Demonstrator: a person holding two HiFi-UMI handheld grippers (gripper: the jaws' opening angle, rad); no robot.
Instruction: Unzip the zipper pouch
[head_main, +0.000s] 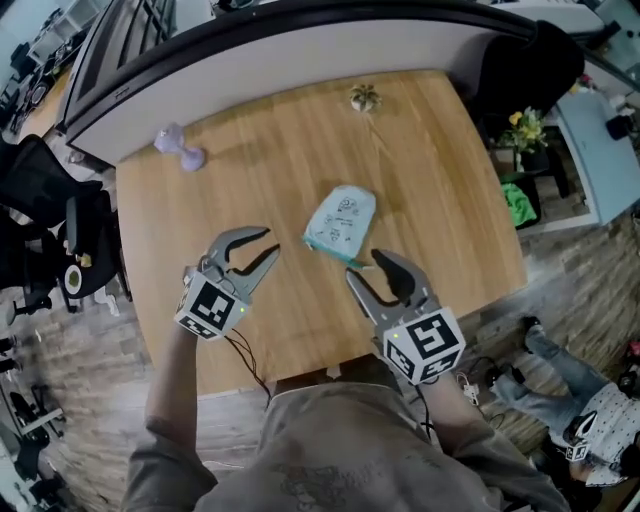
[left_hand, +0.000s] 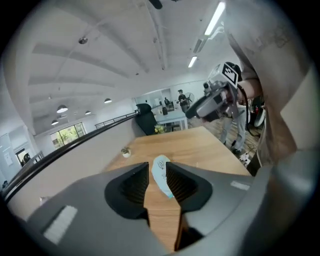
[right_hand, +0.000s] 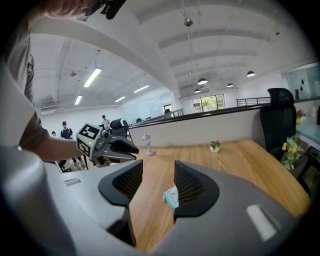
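A round-edged wooden counter (head_main: 300, 160) stands in a bright open office, with a curved dark rail along its far side and a black chair (head_main: 40, 200) off at 9 o'clock. Near the middle of the counter the pouch (head_main: 341, 222) lies flat, pale blue with a teal band along its near end; whether its zipper is open cannot be told. A small potted plant (head_main: 364, 98) sits at the counter's 12 o'clock edge and a purple object (head_main: 180, 148) at 10 o'clock, both well apart from the pouch. The left hand-held gripper (head_main: 268, 245) hovers at 8 o'clock of the pouch, jaws moderately wide with only bare wood and the distant pouch showing through the gap. The right hand-held gripper (head_main: 365, 266) is at 5 o'clock of the pouch, just beside its near end, jaws spread and gripping nothing, with the pouch's teal corner showing past one jaw.
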